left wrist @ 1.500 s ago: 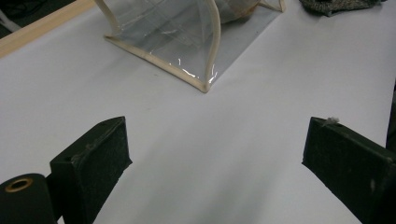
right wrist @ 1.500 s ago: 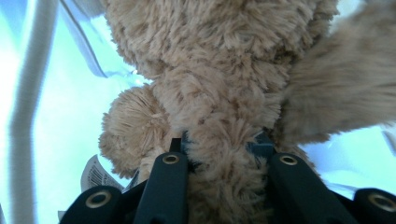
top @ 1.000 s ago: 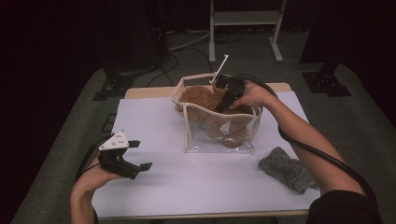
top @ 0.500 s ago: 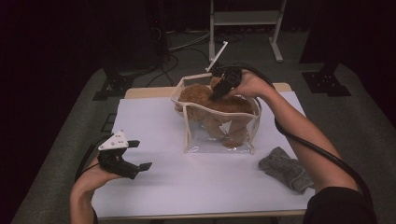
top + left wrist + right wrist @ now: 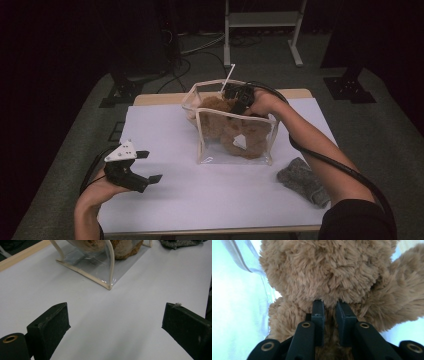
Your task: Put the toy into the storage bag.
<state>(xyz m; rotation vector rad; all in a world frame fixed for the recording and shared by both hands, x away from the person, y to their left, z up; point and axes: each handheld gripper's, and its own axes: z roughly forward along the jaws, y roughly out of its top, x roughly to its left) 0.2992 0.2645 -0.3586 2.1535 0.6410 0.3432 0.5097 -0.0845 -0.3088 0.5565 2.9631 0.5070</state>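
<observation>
A clear plastic bag (image 5: 214, 150) with cream trim stands in the middle of the white table (image 5: 225, 200). A brown teddy bear (image 5: 235, 134) sits inside it. My right gripper (image 5: 232, 96) is at the bag's open top. In the right gripper view the right gripper (image 5: 330, 312) is shut on the fur of the teddy bear (image 5: 332, 272), just under its head. My left gripper (image 5: 154, 166) rests open on the table at the front left, well away from the bag. In the left gripper view its wide-open jaws (image 5: 115, 322) face the bag (image 5: 100, 262) with nothing between them.
A grey cloth (image 5: 302, 180) lies on the table to the right of the bag, also at the top right as the grey cloth (image 5: 180, 242). A metal stand (image 5: 260, 20) and cables are on the floor beyond the table's far edge.
The right gripper rose at the bag's mouth, then came back down a little, still on the bear. The left gripper has not moved.
</observation>
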